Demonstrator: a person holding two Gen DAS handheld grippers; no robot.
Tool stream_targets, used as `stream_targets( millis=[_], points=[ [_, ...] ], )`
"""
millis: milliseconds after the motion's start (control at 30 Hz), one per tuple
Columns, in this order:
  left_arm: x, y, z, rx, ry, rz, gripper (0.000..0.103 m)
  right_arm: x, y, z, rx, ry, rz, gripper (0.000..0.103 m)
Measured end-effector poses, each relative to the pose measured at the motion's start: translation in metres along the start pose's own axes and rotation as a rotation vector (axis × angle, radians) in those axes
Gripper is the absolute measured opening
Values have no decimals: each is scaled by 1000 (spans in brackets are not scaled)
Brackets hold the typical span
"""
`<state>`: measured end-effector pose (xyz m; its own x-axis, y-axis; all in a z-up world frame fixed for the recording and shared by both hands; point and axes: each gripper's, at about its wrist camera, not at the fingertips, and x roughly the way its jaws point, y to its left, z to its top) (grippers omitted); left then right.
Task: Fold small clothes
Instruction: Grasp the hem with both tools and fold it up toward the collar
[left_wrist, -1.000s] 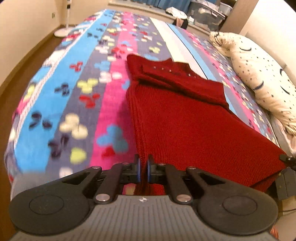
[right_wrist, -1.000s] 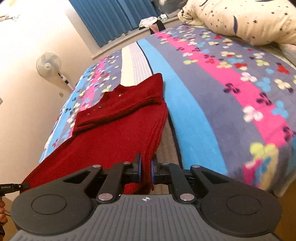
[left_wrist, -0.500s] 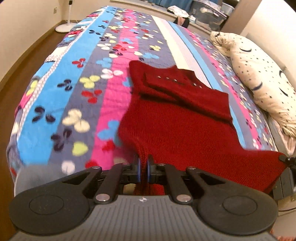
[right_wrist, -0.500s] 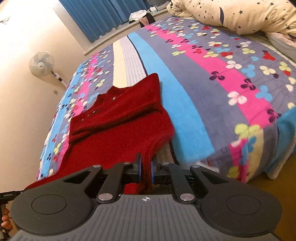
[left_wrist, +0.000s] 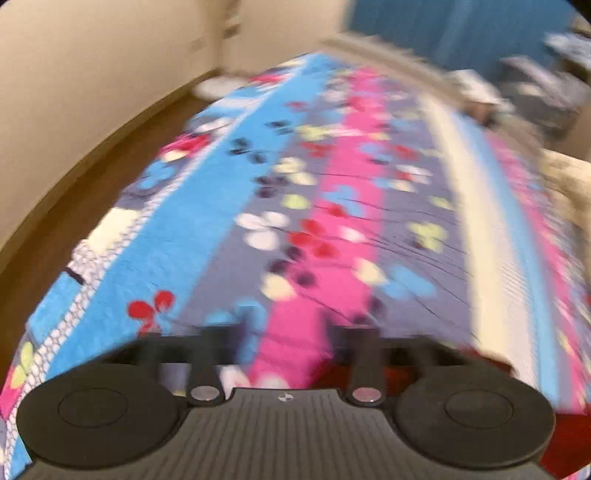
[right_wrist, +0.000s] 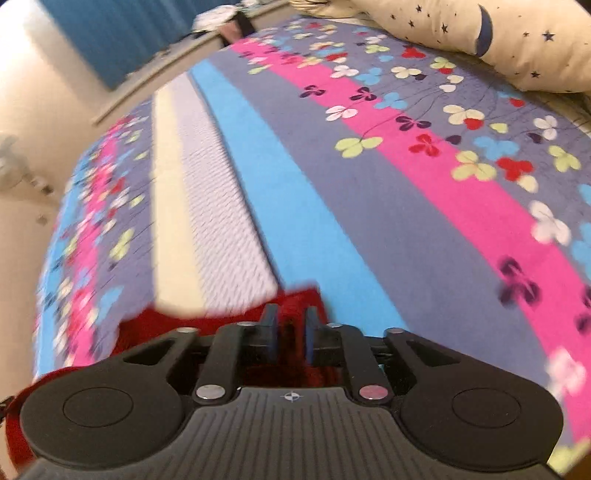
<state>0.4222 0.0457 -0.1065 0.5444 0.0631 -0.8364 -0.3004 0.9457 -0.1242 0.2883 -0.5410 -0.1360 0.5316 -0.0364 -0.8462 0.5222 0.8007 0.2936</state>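
The red knit sweater (right_wrist: 155, 325) lies on the striped floral bedspread (right_wrist: 332, 192), mostly under and behind my grippers. In the right wrist view its edge shows around my right gripper (right_wrist: 290, 332), whose jaws stand a little apart with red knit below the gap. In the left wrist view my left gripper (left_wrist: 286, 336) is wide open and empty over the bedspread (left_wrist: 295, 221); a strip of the sweater (left_wrist: 569, 443) shows at the bottom right. Both views are motion-blurred.
A starred cream pillow (right_wrist: 517, 40) lies at the far right of the bed. Blue curtains (left_wrist: 461, 33) hang beyond the bed's far end. Wooden floor (left_wrist: 74, 192) and a cream wall run along the left side. Clutter (left_wrist: 535, 96) sits past the bed's end.
Both grippers have let go of the sweater hem and opened. They have swept forward over the bed, so the sweater now lies beneath them and mostly out of sight.
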Motion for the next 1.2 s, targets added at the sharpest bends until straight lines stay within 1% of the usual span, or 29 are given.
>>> stream_targets(
  millis=[33, 67, 100, 167, 200, 267, 300, 367, 467, 500, 567, 600, 633, 667, 700, 733, 767, 800, 833, 900, 967, 1000, 1033, 1100, 1133, 1200],
  points=[
    [6, 0, 7, -23, -5, 15, 82, 9, 0, 0, 11, -21, -45, 58],
    [8, 3, 11, -39, -19, -6, 85, 13, -2, -2, 13, -36, -37, 62],
    [9, 6, 10, -32, -21, -51, 88, 14, -8, -9, 6, -50, 12, 63],
    [10, 10, -4, 0, -7, -105, 89, 14, -20, -24, -12, -54, 86, 65],
    [12, 13, -16, 27, 8, -135, 89, 15, -27, -34, -22, -59, 109, 68],
    [19, 10, -37, 81, 53, -169, 89, 19, -34, -50, -40, -61, 116, 69],
    [23, 5, -49, 118, 74, -173, 89, 23, -35, -56, -53, -61, 118, 69],
    [27, -7, -68, 198, 88, -176, 89, 30, -32, -63, -76, -64, 124, 69],
    [31, -30, -83, 317, 68, -143, 89, 31, -19, -68, -119, -99, 141, 69],
    [32, -35, -86, 348, 62, -143, 89, 32, -12, -67, -147, -113, 137, 69],
    [40, -47, -89, 404, 51, -113, 89, 37, -1, -67, -199, -128, 129, 68],
    [47, -50, -90, 423, 47, -87, 84, 40, 3, -68, -217, -128, 121, 68],
    [59, -53, -90, 434, 57, -54, 76, 43, 7, -68, -230, -123, 113, 68],
    [69, -54, -90, 440, 82, -41, 44, 47, 10, -68, -239, -114, 100, 66],
    [78, -54, -89, 429, 130, -89, 21, 51, 14, -70, -257, -110, 75, 52],
    [79, -55, -88, 419, 131, -93, 17, 51, 18, -71, -287, -114, 46, 35],
    [73, -57, -88, 439, 105, -86, 12, 48, 20, -72, -318, -132, 34, 14],
    [61, -58, -88, 451, 67, -89, 11, 41, 20, -71, -318, -156, 41, 13],
    [47, -55, -86, 443, 30, -107, 11, 30, 18, -69, -305, -184, 61, 13],
    [20, -41, -76, 392, -24, -157, 11, 3, 12, -63, -283, -256, 107, 13],
    [3, -26, -63, 335, -60, -178, 11, -17, 2, -53, -240, -301, 164, 13],
    [2, -19, -57, 310, -62, -184, 11, -20, -2, -48, -229, -310, 173, 13],
    [8, -15, -52, 294, -57, -173, 11, -18, -4, -43, -223, -315, 169, 13],
    [34, -17, -50, 299, -31, -121, 11, 4, -8, -38, -207, -303, 119, 12],
    [50, -19, -52, 301, -4, -104, 11, 18, -9, -37, -200, -276, 99, 12],
    [83, -25, -62, 297, 78, -73, 12, 57, -10, -40, -183, -175, 38, 13]
  ],
)
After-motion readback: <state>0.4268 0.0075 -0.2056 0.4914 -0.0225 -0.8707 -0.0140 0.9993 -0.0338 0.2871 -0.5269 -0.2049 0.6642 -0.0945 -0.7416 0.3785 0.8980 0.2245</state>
